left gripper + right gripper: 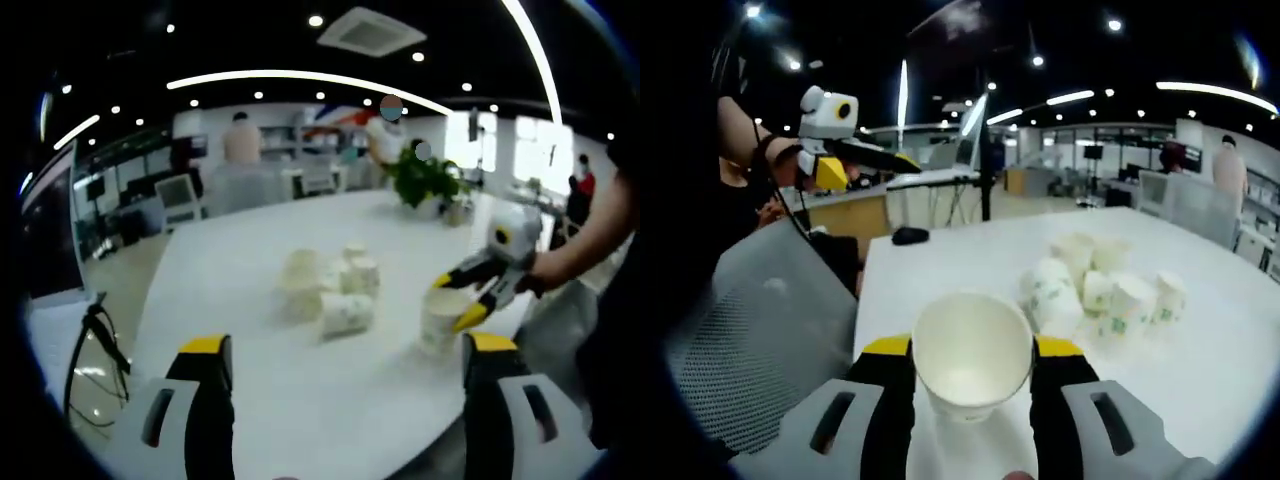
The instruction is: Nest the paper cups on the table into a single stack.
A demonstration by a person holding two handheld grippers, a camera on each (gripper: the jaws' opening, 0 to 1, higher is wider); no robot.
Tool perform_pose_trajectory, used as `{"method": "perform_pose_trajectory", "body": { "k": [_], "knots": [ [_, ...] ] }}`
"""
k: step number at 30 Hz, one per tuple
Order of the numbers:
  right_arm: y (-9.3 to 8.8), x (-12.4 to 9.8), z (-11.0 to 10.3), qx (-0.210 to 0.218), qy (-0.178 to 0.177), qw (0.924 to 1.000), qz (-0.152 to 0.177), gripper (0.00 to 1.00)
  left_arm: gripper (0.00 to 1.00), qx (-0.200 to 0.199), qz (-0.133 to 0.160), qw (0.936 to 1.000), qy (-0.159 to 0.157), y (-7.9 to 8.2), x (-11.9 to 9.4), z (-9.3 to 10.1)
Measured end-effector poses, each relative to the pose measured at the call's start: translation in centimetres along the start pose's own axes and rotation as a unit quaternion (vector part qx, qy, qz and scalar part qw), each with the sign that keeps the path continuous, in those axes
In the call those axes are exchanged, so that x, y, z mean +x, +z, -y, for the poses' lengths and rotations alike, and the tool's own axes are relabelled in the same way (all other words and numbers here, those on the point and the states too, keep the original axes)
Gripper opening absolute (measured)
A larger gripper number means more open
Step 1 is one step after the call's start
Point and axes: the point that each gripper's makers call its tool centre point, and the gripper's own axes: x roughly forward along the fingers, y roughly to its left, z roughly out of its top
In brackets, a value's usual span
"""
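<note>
A white paper cup (970, 370) stands upright, its mouth open upward, with my right gripper (972, 346) shut on it just above the white table (1230, 350). In the left gripper view the same cup (438, 322) sits by the table's right edge in the right gripper (456, 301), which a hand holds. Several more paper cups (330, 288), some lying on their sides, cluster mid-table, to the left of the held cup. That pile (1100, 285) lies beyond and right of the held cup. My left gripper (345, 352) hangs open over the near table; it also appears at upper left (855, 155).
A potted plant (425, 180) stands at the table's far end. A small black object (910, 235) lies on the far table corner. A grey mesh chair (760, 330) is beside the table edge. People and office desks fill the background.
</note>
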Motion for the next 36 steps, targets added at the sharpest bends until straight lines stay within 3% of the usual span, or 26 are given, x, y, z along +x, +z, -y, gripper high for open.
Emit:
{"method": "perform_pose_trajectory", "body": {
  "k": [17,28,36],
  "knots": [
    [-1.9,0.8,-1.0,-0.004,0.010,0.9998,-0.014,0.43,0.93,-0.002,-0.006,1.0000,0.000,-0.3,0.0,0.1],
    [-2.6,0.6,-1.0,0.000,0.014,0.9996,-0.026,0.50,0.93,-0.004,-0.008,1.0000,0.001,-0.4,-0.1,0.5],
    [-3.3,0.2,-1.2,0.008,0.013,0.9991,-0.040,0.60,0.93,-0.005,-0.005,1.0000,0.002,-0.5,-0.2,0.4]
  ]
}}
